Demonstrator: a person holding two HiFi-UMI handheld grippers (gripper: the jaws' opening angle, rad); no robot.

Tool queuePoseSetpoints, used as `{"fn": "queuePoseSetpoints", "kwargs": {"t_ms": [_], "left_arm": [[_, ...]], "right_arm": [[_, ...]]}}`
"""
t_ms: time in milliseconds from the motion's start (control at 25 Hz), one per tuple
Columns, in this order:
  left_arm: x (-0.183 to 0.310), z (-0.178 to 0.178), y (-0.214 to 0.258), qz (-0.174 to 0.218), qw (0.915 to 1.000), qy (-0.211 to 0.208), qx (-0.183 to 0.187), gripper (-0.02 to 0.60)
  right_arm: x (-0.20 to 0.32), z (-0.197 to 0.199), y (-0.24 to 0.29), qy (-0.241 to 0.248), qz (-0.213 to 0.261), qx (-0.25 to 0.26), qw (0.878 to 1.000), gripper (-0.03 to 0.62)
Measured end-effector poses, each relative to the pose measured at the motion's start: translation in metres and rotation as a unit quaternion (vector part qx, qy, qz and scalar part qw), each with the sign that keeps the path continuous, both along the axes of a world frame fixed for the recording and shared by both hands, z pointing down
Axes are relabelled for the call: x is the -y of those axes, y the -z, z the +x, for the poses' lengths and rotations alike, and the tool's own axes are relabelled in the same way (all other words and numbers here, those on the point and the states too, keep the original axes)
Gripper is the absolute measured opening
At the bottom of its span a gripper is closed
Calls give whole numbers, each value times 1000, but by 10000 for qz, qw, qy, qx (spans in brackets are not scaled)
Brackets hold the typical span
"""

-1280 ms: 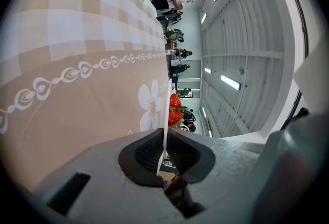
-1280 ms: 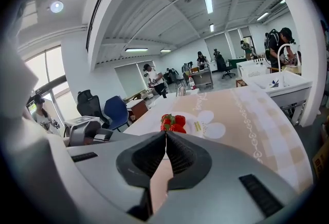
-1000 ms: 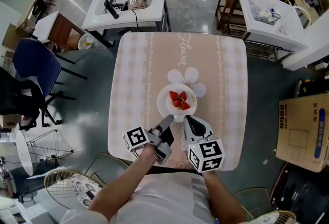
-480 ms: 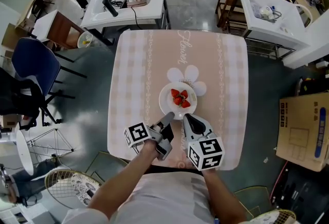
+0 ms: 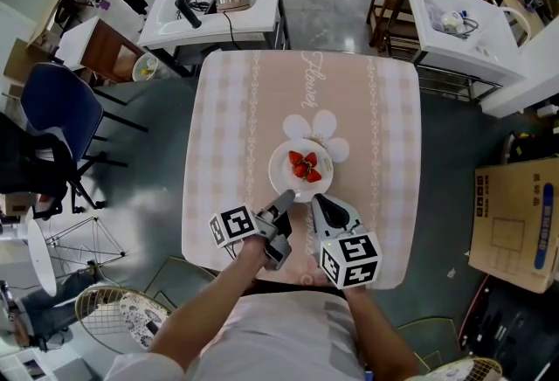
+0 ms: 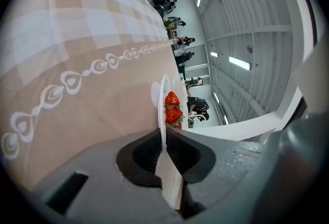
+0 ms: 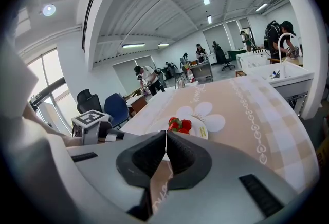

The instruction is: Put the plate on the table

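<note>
Fingers (image 6: pixel 144 153) of left gripper (image 5: pixel 282 199) clamped on plate (image 5: pixel 279 172) near rim | right gripper (image 5: pixel 316 201) closed, empty | plate unmoved since a second ago, apparently down on table (image 5: pixel 227 152) | we release next.

The plate (image 5: pixel 278 171) is smooth, glossy white (ceramic, by its look). The tablecloth (image 5: pixel 231 135) is matt cloth; the left gripper (image 5: pixel 286 198) is matt grey plastic with ribbed black pads (image 6: pixel 146 152).

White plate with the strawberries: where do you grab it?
Probably by the thin rim of the white round plate, at its near edge, from the person's side, one jaw over, one under. The red strawberries sit mid-plate, clear of it.
</note>
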State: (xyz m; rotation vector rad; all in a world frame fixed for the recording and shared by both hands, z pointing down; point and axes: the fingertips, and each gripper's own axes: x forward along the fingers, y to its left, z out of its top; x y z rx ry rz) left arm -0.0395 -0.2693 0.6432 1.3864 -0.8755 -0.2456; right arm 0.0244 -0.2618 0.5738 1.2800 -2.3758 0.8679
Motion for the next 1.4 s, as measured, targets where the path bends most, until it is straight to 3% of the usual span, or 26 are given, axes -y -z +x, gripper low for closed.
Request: {"fn": "queuePoseSetpoints", "kwargs": {"t_ms": [200, 320, 520, 800, 1200, 1400], "left_arm": [[-1, -1, -1, 63, 9978, -333, 577, 29], [-3, -1, -3, 30, 9925, -649, 1039, 52], [-3, -6, -4, -13, 9846, -882, 1509, 73], [-11, -17, -11, -82, 9641, -1324, 2300, 116], [-15, -25, 1, 315, 9483, -1603, 2719, 117], [-25, -23, 18, 807, 9273, -2019, 3047, 117]], "right_arm": [[-3, 1, -2, 38, -19, -27, 10000, 5], [-3, 1, -2, 43, -13, -39, 10000, 5], [-5, -1, -4, 48, -35, -54, 10000, 5], [-7, -4, 0, 44, -1, -52, 10000, 5], [-17, -15, 6, 67, 21, -117, 9999, 5], [-24, -20, 11, 59, 49, -138, 9999, 5]]}}
